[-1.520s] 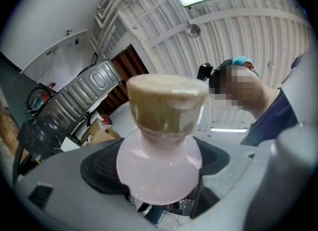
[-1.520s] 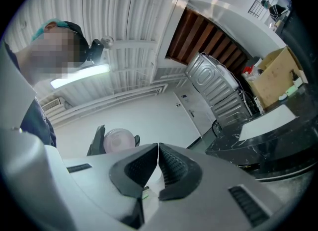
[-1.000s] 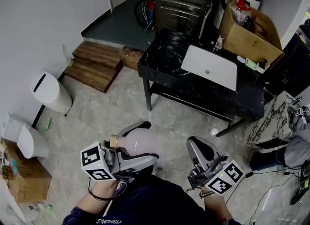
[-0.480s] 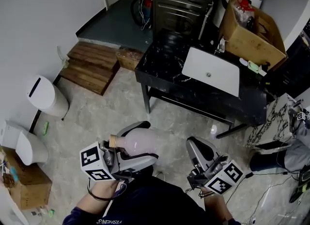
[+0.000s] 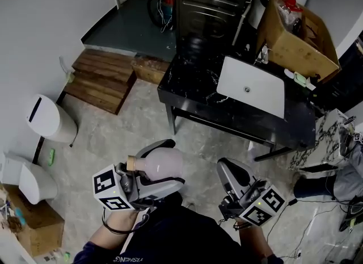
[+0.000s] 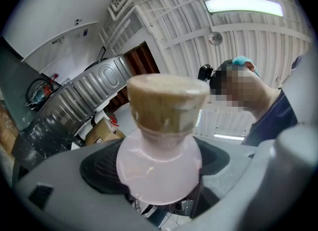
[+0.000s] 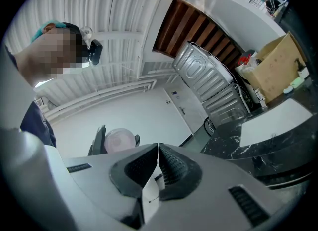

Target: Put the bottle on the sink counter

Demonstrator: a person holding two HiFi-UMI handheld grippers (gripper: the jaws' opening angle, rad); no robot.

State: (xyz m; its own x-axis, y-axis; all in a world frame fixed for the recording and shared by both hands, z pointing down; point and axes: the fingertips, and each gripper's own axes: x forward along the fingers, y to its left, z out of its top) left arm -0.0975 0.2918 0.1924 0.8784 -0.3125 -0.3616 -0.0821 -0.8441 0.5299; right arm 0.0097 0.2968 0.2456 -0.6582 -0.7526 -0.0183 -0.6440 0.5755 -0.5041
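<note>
Nearing the counter with the bottle
Counter sits slightly closer; left hand-held gripper clamps the bottle, right hand-held gripper closed, empty.

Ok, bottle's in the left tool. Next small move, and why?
Probably step forward and carry the left tool toward the sink counter: the pink bottle sits clamped between its jaws, and the counter lies ahead across the floor, with bare black top beside the basin.

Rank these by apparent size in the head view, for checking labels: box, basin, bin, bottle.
1. Box.
2. Basin.
3. Bin and bottle look about alike; the bottle is nearer the camera, so unranked.
</note>
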